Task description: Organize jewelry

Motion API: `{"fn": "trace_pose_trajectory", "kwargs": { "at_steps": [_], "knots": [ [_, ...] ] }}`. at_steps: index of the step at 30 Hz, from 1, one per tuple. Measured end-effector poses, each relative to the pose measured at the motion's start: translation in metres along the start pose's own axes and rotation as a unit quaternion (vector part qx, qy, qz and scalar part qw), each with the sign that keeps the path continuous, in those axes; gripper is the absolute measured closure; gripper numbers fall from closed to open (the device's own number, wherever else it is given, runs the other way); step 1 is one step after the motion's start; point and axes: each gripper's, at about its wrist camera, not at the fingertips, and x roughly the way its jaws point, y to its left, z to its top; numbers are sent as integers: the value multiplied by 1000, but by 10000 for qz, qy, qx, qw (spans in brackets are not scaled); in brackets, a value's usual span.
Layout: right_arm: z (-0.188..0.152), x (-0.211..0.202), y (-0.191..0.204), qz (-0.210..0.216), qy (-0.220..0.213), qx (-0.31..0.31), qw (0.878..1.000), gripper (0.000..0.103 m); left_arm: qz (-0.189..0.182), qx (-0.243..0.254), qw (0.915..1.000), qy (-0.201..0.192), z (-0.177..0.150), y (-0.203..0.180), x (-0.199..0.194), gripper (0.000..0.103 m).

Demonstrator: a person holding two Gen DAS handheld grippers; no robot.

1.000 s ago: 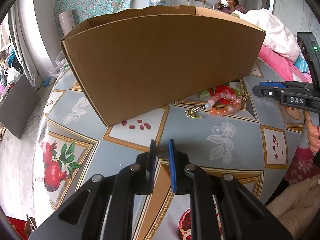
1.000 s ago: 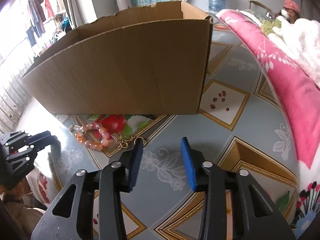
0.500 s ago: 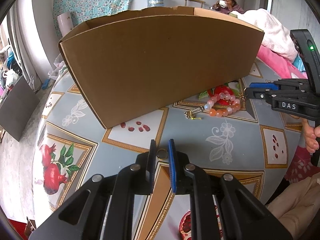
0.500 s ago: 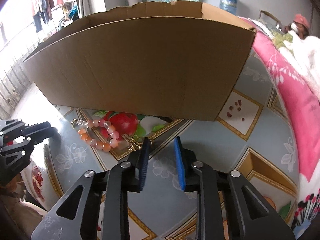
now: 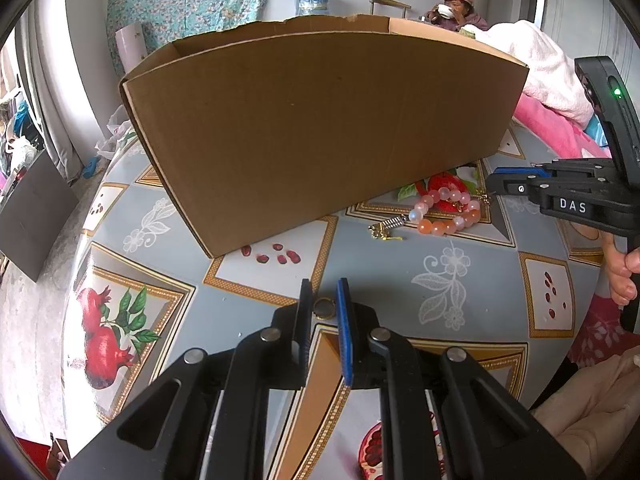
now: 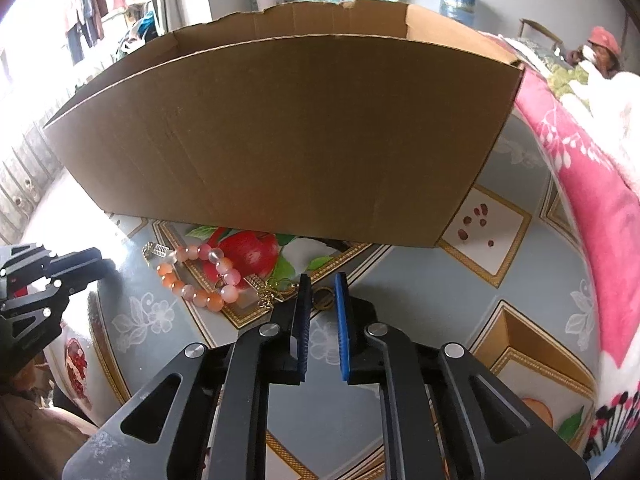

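A big cardboard box point(image 5: 320, 128) stands on the patterned tablecloth; it also shows in the right wrist view point(image 6: 288, 140). My left gripper point(image 5: 324, 292) is shut on a small gold ring point(image 5: 324, 307) just above the cloth. A pink and orange bead bracelet point(image 5: 444, 210) lies near the box, with a gold clasp piece point(image 5: 386, 228) beside it. In the right wrist view the bracelet point(image 6: 200, 276) lies left of my right gripper point(image 6: 321, 284), whose jaws are narrowed around a gold ring point(image 6: 322, 298) of a gold chain point(image 6: 272, 292). The right gripper point(image 5: 516, 186) also shows in the left wrist view.
The tablecloth point(image 5: 452, 280) has pomegranate and flower prints. A pink blanket point(image 6: 592, 176) lies along the right side. A person in a pink hat point(image 5: 456, 4) sits behind the box. My left gripper point(image 6: 48, 280) appears at the left of the right wrist view.
My right gripper has moved left and forward toward the gold chain and its jaws have narrowed around the chain's ring. My left gripper keeps its hold on the gold ring.
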Motion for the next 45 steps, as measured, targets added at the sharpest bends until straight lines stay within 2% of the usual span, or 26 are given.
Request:
{"fn": "trace_pose_trajectory", "kwargs": {
  "at_steps": [4, 7, 13, 17, 20, 28, 45],
  "knots": [
    [-2, -7, -8, 26, -48, 85, 9999, 93, -20, 6, 10000, -15, -1, 0, -2, 92],
    [-1, -14, -12, 6, -131, 99, 9999, 93, -18, 25, 10000, -60, -1, -1, -6, 98],
    [-3, -28, -16, -27, -294, 141, 9995, 93, -9, 16, 9999, -116, -1, -4, -13, 98],
    [-7, -33, -16, -11, -336, 147, 9993, 93, -141, 16, 9997, -196, -4, -5, -21, 98],
    [-10, -33, -15, 40, -327, 170, 9993, 93, -42, 88, 9999, -130, -5, -8, -20, 88],
    [-11, -30, -19, 116, -311, 188, 9993, 93, 198, 33, 9997, 158, -6, -3, -7, 88],
    [-9, -20, -21, 186, -226, 270, 9992, 93, 153, 12, 9996, 231, 3, -1, 2, 88]
  ]
}}
